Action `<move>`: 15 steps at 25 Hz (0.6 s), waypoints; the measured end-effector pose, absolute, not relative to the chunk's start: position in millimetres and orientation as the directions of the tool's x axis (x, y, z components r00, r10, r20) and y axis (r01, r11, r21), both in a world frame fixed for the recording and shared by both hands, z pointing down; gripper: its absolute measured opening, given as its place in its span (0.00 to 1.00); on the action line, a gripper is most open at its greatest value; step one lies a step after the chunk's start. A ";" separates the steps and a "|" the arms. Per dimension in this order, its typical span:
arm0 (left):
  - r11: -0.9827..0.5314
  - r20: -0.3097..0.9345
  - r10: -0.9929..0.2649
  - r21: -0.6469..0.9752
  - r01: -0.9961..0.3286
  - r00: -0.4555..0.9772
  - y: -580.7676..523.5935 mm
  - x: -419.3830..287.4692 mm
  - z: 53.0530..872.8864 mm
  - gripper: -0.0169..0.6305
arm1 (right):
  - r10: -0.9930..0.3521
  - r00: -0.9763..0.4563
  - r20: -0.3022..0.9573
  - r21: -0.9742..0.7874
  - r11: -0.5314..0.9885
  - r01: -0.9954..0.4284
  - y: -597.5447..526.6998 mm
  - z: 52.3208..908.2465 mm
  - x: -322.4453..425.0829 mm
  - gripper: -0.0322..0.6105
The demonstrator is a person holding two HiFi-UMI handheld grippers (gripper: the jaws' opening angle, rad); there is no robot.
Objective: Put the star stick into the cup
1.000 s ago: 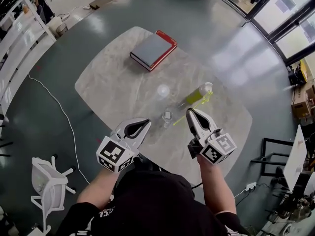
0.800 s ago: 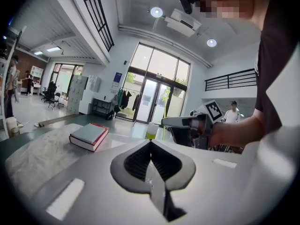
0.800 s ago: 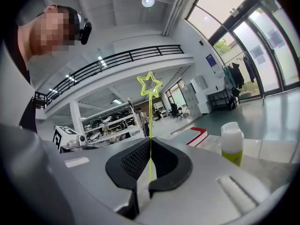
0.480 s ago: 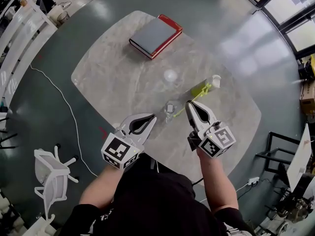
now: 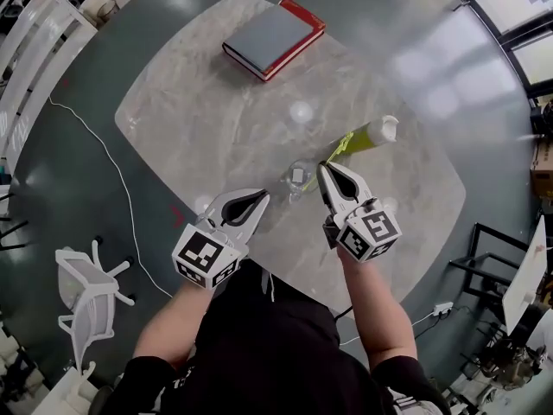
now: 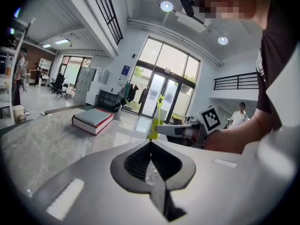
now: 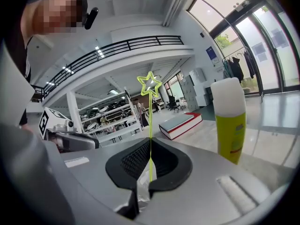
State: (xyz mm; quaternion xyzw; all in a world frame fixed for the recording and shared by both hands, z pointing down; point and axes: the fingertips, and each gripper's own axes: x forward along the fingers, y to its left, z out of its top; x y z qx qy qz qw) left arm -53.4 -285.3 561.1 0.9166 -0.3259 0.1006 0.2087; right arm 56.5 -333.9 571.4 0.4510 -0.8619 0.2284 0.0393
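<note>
My right gripper (image 5: 323, 169) is shut on the thin yellow-green star stick (image 5: 339, 150). In the right gripper view the stick rises from between the closed jaws to its star (image 7: 149, 85). The small clear cup (image 5: 300, 176) stands on the marble table (image 5: 199, 128), just left of the right gripper's tip. My left gripper (image 5: 262, 195) hovers shut over the table's near edge, left of the cup, with nothing gripped that I can see. From the left gripper view, the right gripper (image 6: 180, 131) and the star (image 6: 160, 100) show ahead.
A yellow-green bottle with a white cap (image 5: 371, 134) stands just right of and beyond the stick. A grey book with a red cover (image 5: 272, 37) lies at the table's far side. A white chair (image 5: 82, 296) stands on the floor at the left.
Both grippers have sunk toward the table. The right one, still holding the stick, now has its tip beside the cup.
</note>
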 end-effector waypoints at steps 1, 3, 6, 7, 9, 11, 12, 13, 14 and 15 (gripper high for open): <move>-0.699 0.323 -0.552 0.322 -0.638 0.768 -283.9 -52.1 563.2 0.03 | -0.757 -0.588 0.287 -0.349 0.489 -0.800 -334.3 576.9 56.3 0.08; -0.698 0.328 -0.547 0.329 -0.636 0.770 -281.0 -50.3 566.2 0.03 | -0.749 -0.584 0.314 -0.333 0.489 -0.806 -335.1 587.3 55.3 0.08; -0.695 0.334 -0.544 0.334 -0.637 0.770 -277.3 -50.3 567.7 0.03 | -0.731 -0.585 0.351 -0.322 0.493 -0.808 -335.1 600.0 52.6 0.08; -0.694 0.335 -0.545 0.334 -0.638 0.769 -276.4 -51.0 567.3 0.03 | -0.726 -0.587 0.359 -0.321 0.494 -0.808 -334.9 602.6 51.7 0.08; -0.690 0.337 -0.549 0.334 -0.642 0.765 -275.2 -53.9 566.5 0.03 | -0.718 -0.588 0.371 -0.317 0.497 -0.808 -334.8 606.4 50.2 0.08; -0.683 0.340 -0.555 0.335 -0.649 0.759 -274.4 -57.8 566.6 0.03 | -0.711 -0.586 0.389 -0.315 0.495 -0.810 -334.6 611.3 49.9 0.08; -0.679 0.343 -0.557 0.336 -0.653 0.756 -274.1 -59.6 566.8 0.03 | -0.708 -0.583 0.399 -0.314 0.492 -0.812 -334.6 614.1 50.1 0.08; -0.676 0.345 -0.559 0.337 -0.656 0.754 -273.9 -61.4 567.2 0.03 | -0.704 -0.579 0.411 -0.312 0.489 -0.815 -334.5 616.8 50.3 0.08; -0.673 0.349 -0.560 0.336 -0.658 0.751 -273.8 -63.3 567.7 0.03 | -0.701 -0.575 0.423 -0.306 0.486 -0.818 -334.3 619.1 50.3 0.08; -0.671 0.352 -0.562 0.336 -0.661 0.749 -273.5 -65.2 568.2 0.03 | -0.698 -0.569 0.434 -0.298 0.485 -0.822 -333.9 621.3 50.0 0.08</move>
